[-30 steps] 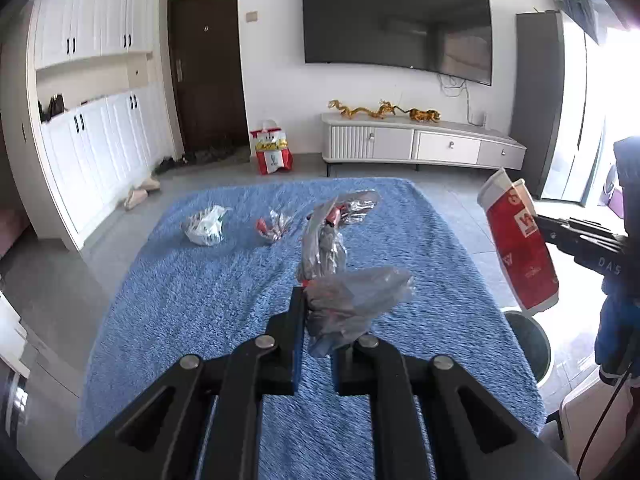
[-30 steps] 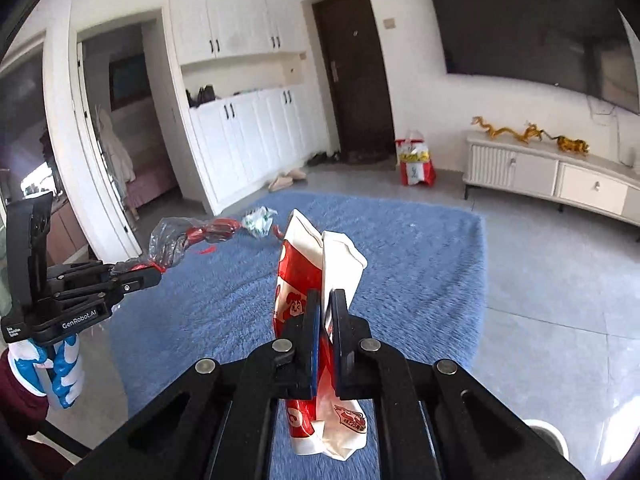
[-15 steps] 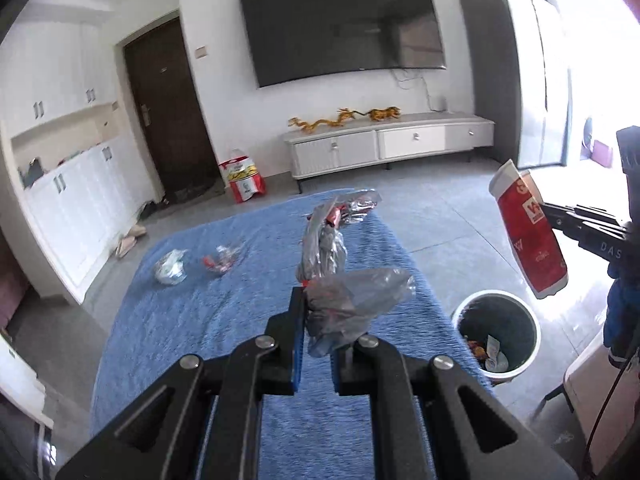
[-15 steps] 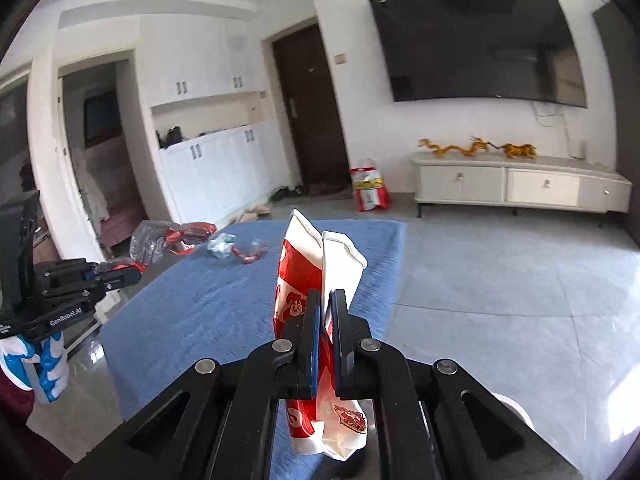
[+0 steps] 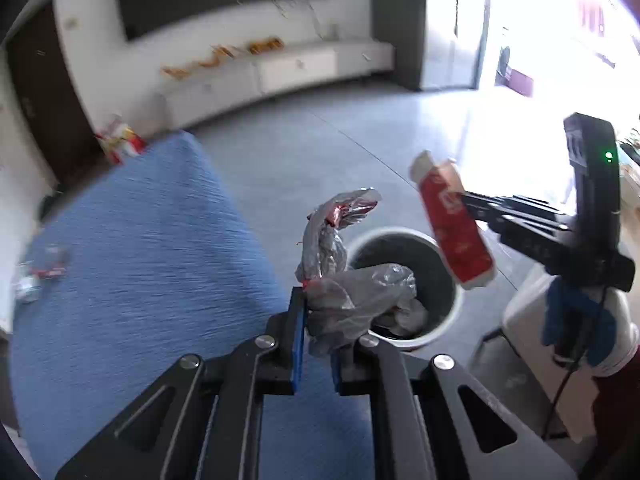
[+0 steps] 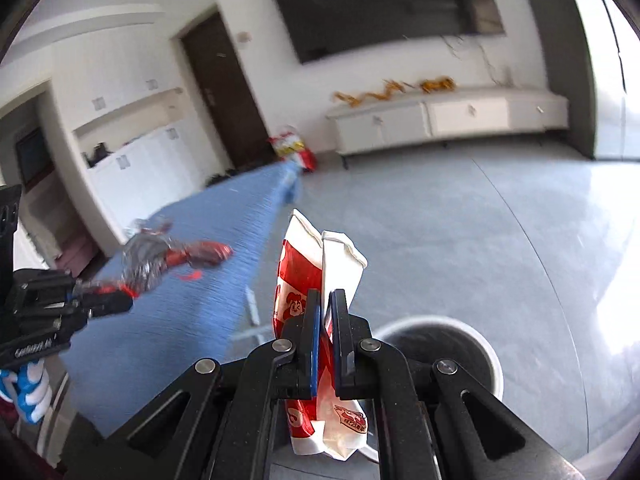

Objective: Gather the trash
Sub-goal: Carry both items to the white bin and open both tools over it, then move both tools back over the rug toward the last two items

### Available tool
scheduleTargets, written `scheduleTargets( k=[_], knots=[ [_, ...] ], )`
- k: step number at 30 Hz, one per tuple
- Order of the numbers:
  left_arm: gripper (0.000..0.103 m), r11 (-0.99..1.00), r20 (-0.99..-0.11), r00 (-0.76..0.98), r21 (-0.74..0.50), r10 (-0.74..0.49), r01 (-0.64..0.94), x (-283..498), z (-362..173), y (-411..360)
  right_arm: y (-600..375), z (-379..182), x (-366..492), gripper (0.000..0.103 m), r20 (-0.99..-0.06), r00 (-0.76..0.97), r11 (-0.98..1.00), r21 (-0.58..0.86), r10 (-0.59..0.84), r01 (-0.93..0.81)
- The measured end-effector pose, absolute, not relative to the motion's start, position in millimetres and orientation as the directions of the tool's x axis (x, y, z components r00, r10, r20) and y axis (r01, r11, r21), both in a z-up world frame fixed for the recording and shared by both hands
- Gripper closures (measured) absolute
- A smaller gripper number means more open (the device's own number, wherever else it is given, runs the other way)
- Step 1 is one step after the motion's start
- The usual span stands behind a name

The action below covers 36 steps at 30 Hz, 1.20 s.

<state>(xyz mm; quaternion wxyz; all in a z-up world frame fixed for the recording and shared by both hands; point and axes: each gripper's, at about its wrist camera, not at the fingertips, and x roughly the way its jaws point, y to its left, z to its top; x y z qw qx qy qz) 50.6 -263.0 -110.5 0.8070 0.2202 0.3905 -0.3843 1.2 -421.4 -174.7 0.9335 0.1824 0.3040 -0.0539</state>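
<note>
Left wrist view: the left gripper (image 5: pixel 318 340) has its fingers (image 5: pixel 298 336) clenched on a crumpled clear plastic wrapper (image 5: pixel 352 292) with red scraps, which rises from between the fingertips. Just beyond the fingertips stands a white trash bin (image 5: pixel 404 338) on the grey floor (image 5: pixel 320 152). Right of the fingers, the right gripper (image 5: pixel 464 202) holds a red-and-white paper bag (image 5: pixel 456 224) above the bin. The blue rug (image 5: pixel 140 264) lies left of the fingers, blurred scraps (image 5: pixel 40 276) at its far left.

Right wrist view: the right gripper's fingers (image 6: pixel 312 344) pinch the paper bag upright. The bin sits just right of the fingertips. Far left, the left gripper holds the wrapper over the rug.
</note>
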Motion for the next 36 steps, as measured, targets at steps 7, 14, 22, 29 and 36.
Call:
scheduleTargets(
  k=[7,14,22,29,36],
  knots=[
    [0.092,0.543,-0.863,0.236,-0.051,-0.446,0.838,67.6,-166.3,-336.4,-459.9,-224.8,20.3,0.097,-0.672,0.740,0.882,0.332,-0.028,0.334],
    [0.078,0.534,-0.859,0.174,-0.130,-0.482,0.836,76.5,-184.1,-360.3,-479.5,-241.8,23.3,0.069,-0.725,0.681,0.865,0.269,-0.107,0.423],
    [0.053,0.575,-0.812,0.257,-0.115,-0.524,0.810,72.9,-148.6,-322.5,-467.9,-211.6,2.7,0.066,-0.700,0.702,0.871,0.255,-0.133,0.420],
    [0.053,0.673,-0.760,0.456,0.033,-0.464,0.739,60.6,-108.0,-262.8,-435.1,-163.7,-16.5,0.059,-0.643,0.753,0.909,0.221,-0.138,0.355],
    [0.049,0.780,-0.685,0.623,0.128,-0.376,0.612,57.9,-75.9,-174.5,-376.0,-118.7,-15.6,0.051,-0.592,0.803,0.958,0.187,-0.066,0.217]
  ],
)
